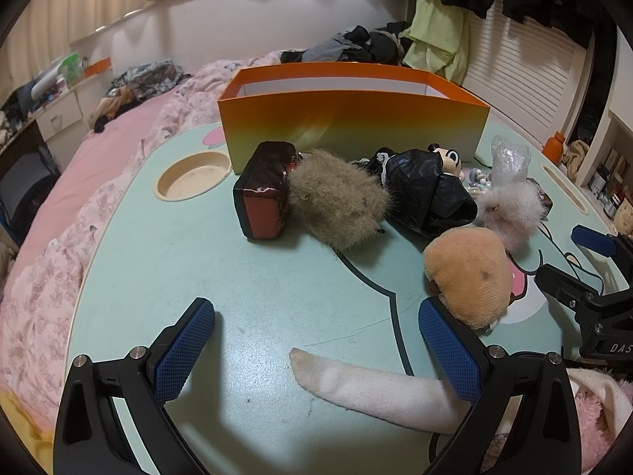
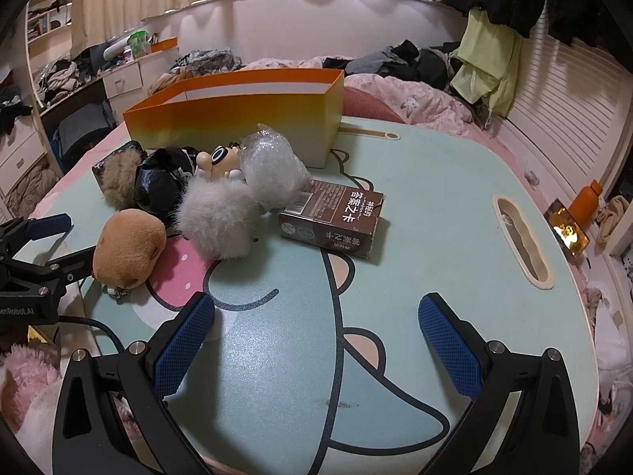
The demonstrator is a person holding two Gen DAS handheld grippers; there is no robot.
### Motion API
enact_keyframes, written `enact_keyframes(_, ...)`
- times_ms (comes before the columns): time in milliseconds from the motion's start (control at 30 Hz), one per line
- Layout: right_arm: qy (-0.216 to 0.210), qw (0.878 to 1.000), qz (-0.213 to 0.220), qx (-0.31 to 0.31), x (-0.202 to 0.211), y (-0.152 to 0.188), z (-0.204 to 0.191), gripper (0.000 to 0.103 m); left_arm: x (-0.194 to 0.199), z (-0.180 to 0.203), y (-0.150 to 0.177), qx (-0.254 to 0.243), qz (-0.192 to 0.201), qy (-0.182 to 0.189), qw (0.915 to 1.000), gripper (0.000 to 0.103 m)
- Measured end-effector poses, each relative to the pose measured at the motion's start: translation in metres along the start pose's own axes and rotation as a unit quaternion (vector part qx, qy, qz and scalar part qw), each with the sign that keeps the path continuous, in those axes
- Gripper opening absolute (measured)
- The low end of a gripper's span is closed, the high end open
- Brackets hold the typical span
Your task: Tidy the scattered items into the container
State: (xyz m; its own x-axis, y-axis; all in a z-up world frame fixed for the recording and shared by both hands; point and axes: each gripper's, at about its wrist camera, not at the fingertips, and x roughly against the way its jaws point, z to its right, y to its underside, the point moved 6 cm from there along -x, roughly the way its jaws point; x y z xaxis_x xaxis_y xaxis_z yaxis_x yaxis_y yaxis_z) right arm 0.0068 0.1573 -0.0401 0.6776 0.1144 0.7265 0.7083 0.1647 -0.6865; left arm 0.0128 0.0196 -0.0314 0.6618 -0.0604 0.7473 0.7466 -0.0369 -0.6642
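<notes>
An open orange box (image 1: 348,118) (image 2: 237,122) stands at the far side of the mint cartoon table (image 1: 237,277). In front of it lie a red-and-black pouch (image 1: 263,192), a tan furry item (image 1: 338,206), a black-dressed doll (image 1: 427,186) (image 2: 217,160), a white fluffy item (image 1: 510,209) (image 2: 217,217), a bubble-wrap bundle (image 2: 273,170), an orange plush (image 1: 469,273) (image 2: 128,247) and a brown card box (image 2: 336,217). My left gripper (image 1: 316,350) is open over the near table, a white sock (image 1: 376,388) between its fingers. My right gripper (image 2: 316,350) is open and empty.
The table rests on a bed with a pink quilt (image 1: 79,206). It has a round cup recess (image 1: 194,176) and a slot handle (image 2: 522,241). Clothes pile up behind the box (image 1: 356,45). An orange bottle (image 2: 587,202) stands at the right.
</notes>
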Motion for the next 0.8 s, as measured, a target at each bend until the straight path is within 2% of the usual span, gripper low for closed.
enact_keyframes(800, 0.004, 1.000, -0.005, 0.003, -0.0084, 0.0019, -0.0042, 0.103, -0.0042, -0.0032, 0.0029, -0.004, 0.005, 0.005, 1.0000, 0.103)
